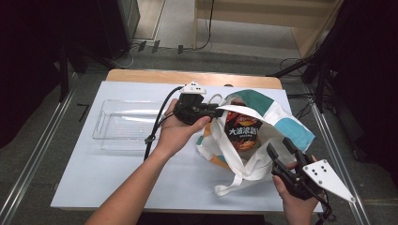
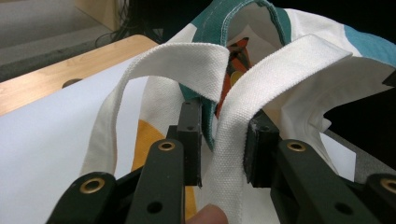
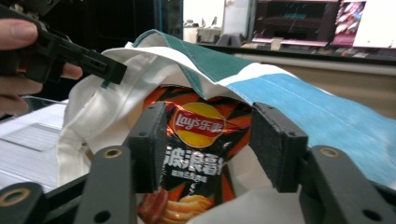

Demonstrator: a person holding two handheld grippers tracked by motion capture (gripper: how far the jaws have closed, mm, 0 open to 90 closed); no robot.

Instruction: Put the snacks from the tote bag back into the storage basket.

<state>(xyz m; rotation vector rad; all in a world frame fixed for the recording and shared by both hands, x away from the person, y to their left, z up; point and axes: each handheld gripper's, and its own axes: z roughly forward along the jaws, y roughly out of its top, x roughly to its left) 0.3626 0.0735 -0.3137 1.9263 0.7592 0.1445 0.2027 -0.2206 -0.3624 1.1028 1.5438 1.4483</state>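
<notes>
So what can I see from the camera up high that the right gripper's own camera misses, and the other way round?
The high view alone takes in the clear plastic tray on the white table cover, plus the right gripper itself from outside, jaws open and empty. The right gripper view alone shows the Lay's logo on the chip bag and monitors on a far desk. Both show the tote bag with the chips inside, and the left gripper holding the bag's mouth up.

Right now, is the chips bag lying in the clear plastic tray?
No, the Lay's chips bag sits inside the open tote bag, while the clear tray lies apart at the left with nothing in it.
</notes>
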